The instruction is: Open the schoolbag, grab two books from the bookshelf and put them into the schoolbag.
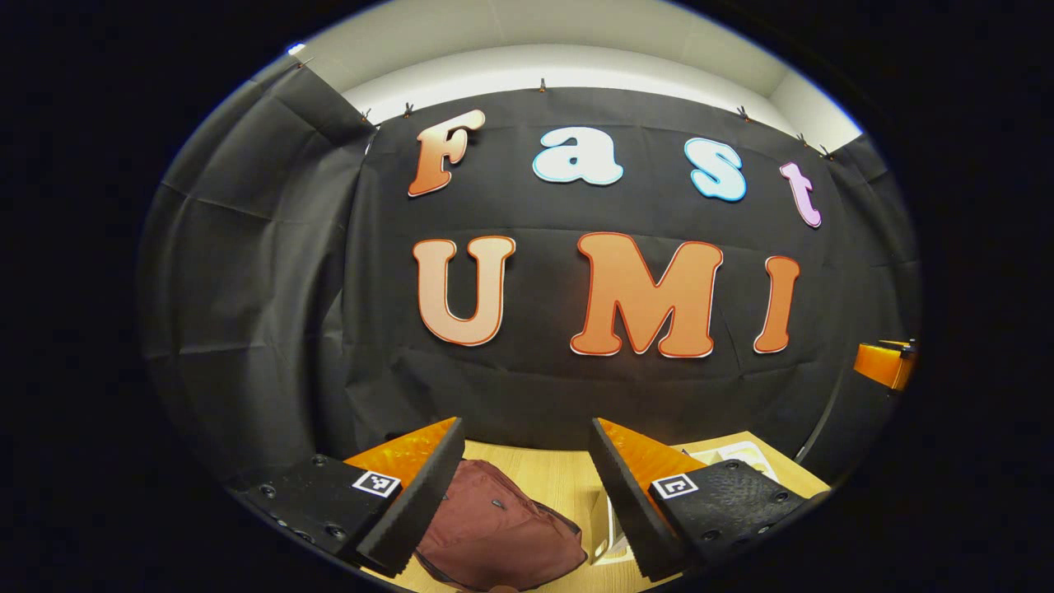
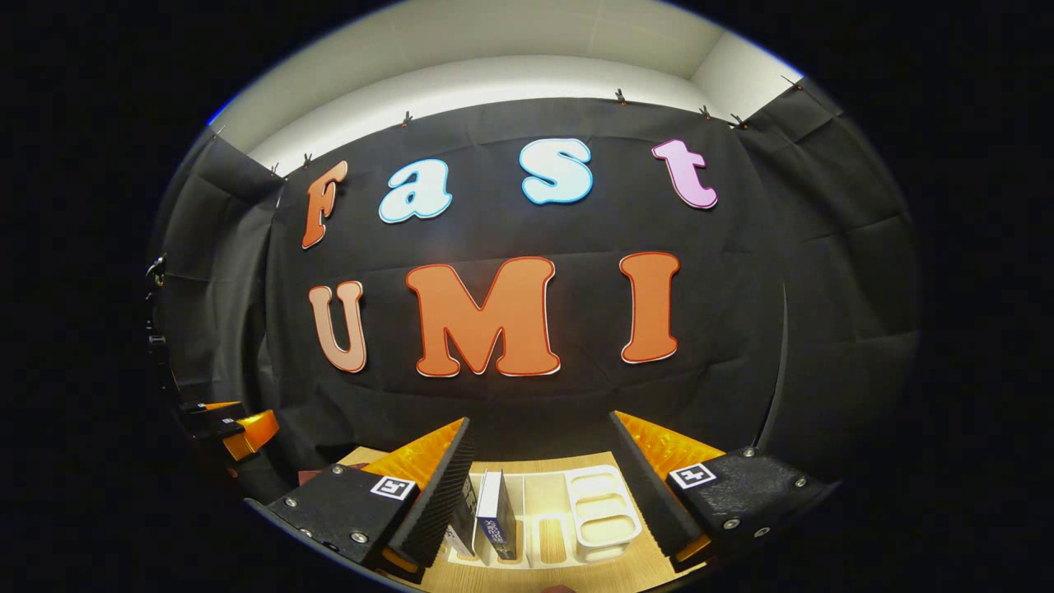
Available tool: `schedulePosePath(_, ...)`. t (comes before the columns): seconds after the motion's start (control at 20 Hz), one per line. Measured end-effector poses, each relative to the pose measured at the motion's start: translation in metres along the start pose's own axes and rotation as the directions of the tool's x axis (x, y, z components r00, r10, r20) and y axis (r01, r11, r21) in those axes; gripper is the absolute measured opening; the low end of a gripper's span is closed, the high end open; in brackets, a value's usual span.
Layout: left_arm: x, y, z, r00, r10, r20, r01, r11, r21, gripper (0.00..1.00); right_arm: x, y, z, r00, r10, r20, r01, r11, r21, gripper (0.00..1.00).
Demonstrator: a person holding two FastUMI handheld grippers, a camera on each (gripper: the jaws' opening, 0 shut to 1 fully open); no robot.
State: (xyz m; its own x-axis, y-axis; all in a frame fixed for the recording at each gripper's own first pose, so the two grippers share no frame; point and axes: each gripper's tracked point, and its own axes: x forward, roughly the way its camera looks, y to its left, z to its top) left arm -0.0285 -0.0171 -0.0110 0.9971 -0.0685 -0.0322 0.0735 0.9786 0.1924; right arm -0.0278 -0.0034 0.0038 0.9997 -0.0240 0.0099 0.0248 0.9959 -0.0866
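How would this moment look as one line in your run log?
left gripper: open, above schoolbag | right gripper: open, above books in bookshelf | nothing held

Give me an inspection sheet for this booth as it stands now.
Surface: light wooden table, bare between the things.
Job's things: maroon schoolbag lying on the table, looks closed; two books upright in a white bookshelf.
Clutter: nothing seen.
Grippers: left tongs open above the schoolbag, holding nothing; right tongs open above the bookshelf, holding nothing.
Cables: nothing seen.
Surroundings: black cloth wall clipped up, white wall and ceiling above.
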Motion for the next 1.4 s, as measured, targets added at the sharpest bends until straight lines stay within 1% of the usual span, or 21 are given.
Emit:
schedulePosePath(0.2,0.0,0.002,-0.003,1.0,0.003,-0.005,-0.003,1.0,0.01,0.95,0.0,-0.001,-0.002,1.0,-0.003,-0.004,0.003,1.0,-0.001,0.96)
schedulePosePath(0.3,-0.001,0.001,-0.005,1.0,-0.006,-0.005,0.006,1.0,0.01,0.95,0.002,0.001,-0.003,1.0,-0.002,-0.006,0.002,1.0,-0.003,0.96)
schedulePosePath(0.35,0.003,-0.008,-0.006,1.0,-0.015,-0.01,0.015,1.0,0.01,0.95,0.001,0.0,-0.005,1.0,-0.003,-0.009,0.002,1.0,-0.005,0.96)
schedulePosePath(0.5,0.005,-0.008,-0.014,0.999,-0.024,-0.025,0.025,0.999,0.044,0.95,0.004,0.0,-0.009,1.0,-0.005,-0.023,0.005,1.0,-0.015,0.96)
schedulePosePath(0.7,0.013,-0.013,-0.049,0.995,-0.049,-0.091,0.058,0.993,0.098,0.94,0.009,-0.002,-0.021,0.999,-0.013,-0.052,0.012,1.0,-0.019,0.96)
schedulePosePath(0.8,0.014,-0.01,-0.074,0.99,-0.036,-0.139,0.055,0.989,0.135,0.95,0.01,-0.001,-0.026,0.997,-0.018,-0.072,0.016,1.0,-0.021,0.96)
schedulePosePath(0.85,0.008,-0.004,-0.092,0.986,-0.03,-0.164,0.056,0.985,0.161,0.96,0.012,-0.002,-0.031,0.996,-0.023,-0.081,0.021,0.999,-0.025,0.96)
schedulePosePath(0.9,0.006,0.0,-0.108,0.982,-0.02,-0.189,0.057,0.98,0.19,0.95,0.013,-0.003,-0.034,0.996,-0.03,-0.088,0.027,0.999,-0.029,0.96)
schedulePosePath(1.05,0.005,0.001,-0.158,0.962,-0.012,-0.273,0.089,0.958,0.271,0.96,0.018,-0.017,-0.042,0.992,-0.064,-0.106,0.06,0.997,-0.04,0.96)
schedulePosePath(1.15,0.0,-0.002,-0.196,0.94,-0.006,-0.34,0.127,0.934,0.333,0.97,0.021,-0.024,-0.05,0.988,-0.084,-0.129,0.078,0.996,-0.045,0.96)
schedulePosePath(1.2,-0.005,-0.004,-0.217,0.923,-0.002,-0.386,0.155,0.918,0.366,0.96,0.022,-0.027,-0.054,0.986,-0.089,-0.144,0.083,0.995,-0.05,0.96)
schedulePosePath(1.3,-0.008,-0.017,-0.25,0.904,-0.024,-0.428,0.219,0.885,0.412,0.98,0.022,-0.033,-0.061,0.98,-0.106,-0.168,0.096,0.993,-0.068,0.96)
schedulePosePath(1.4,-0.014,-0.021,-0.284,0.881,-0.024,-0.472,0.279,0.832,0.479,0.97,0.023,-0.041,-0.068,0.974,-0.123,-0.19,0.107,0.99,-0.095,0.96)
